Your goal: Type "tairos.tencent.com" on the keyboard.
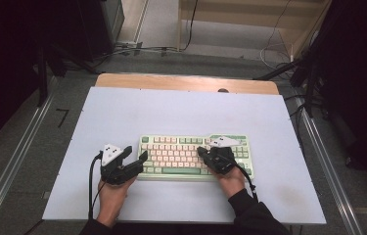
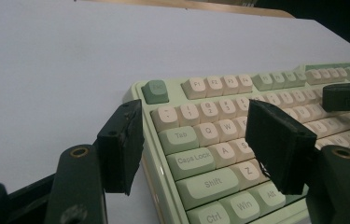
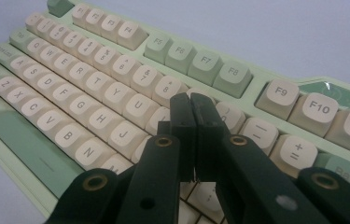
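Observation:
A pale green keyboard (image 1: 176, 152) with cream keys lies on the white table top (image 1: 171, 112), near its front edge. At the keyboard's left end my left gripper (image 1: 137, 153) is open. In the left gripper view its jaws (image 2: 196, 135) straddle the keyboard's (image 2: 217, 84) left edge, one jaw over the bare table and the other over the letter keys. My right gripper (image 1: 202, 152) is shut with nothing between its jaws. Its tips (image 3: 192, 105) point down at the keyboard (image 3: 93, 70) around the 9 and I keys; contact cannot be told. The right gripper's jaw (image 2: 347, 95) also appears in the left gripper view.
A wooden strip (image 1: 186, 82) runs along the table's far edge. Metal rails (image 1: 325, 156) flank the table on both sides. Cables (image 1: 137, 49) lie on the floor beyond, by dark stands and wooden furniture. The person's hands (image 1: 110, 196) enter from the bottom.

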A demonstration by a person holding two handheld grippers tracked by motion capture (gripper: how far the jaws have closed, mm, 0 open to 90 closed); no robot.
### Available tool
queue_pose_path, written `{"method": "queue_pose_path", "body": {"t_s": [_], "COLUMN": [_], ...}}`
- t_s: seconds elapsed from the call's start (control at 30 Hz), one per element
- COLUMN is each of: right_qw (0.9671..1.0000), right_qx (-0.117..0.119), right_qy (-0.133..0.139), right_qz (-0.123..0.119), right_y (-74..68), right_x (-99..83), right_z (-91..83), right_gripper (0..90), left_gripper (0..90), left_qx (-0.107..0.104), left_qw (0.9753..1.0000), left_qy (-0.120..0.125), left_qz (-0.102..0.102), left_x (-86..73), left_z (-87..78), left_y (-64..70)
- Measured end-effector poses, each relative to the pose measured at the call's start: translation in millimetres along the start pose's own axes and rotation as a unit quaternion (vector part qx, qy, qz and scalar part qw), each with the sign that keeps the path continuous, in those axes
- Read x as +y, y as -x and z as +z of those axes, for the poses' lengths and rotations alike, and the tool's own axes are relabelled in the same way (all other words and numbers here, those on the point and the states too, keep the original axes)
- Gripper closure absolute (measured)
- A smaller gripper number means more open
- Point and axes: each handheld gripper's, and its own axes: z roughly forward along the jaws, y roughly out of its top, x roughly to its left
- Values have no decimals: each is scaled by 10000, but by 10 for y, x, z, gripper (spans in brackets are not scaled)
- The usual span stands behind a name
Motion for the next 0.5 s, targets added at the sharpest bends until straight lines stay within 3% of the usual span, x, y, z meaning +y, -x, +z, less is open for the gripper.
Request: {"method": "queue_pose_path", "body": {"t_s": [0.23, 0.33, 0.4, 0.5], "right_qw": [9998, 10000, 10000, 9998], "right_qx": [16, 30, 66, 112], "right_qy": [-174, -50, 35, 139], "right_qz": [30, 16, 51, 86], "right_y": [-6, -13, -13, -1], "right_x": [9, 16, 22, 31], "right_z": [12, -15, -38, -70], "right_gripper": [866, 858, 832, 726], "left_gripper": [362, 361, 361, 360], "left_qx": [-28, -42, -43, -55], "left_qw": [10000, 10000, 10000, 10000], "left_qy": [-10, -7, -11, -21], "left_qz": [-29, -33, -27, -9], "left_x": [1, 2, 3, 2], "left_z": [5, 4, 4, 11], "left_y": [-3, -2, -1, 5]}}
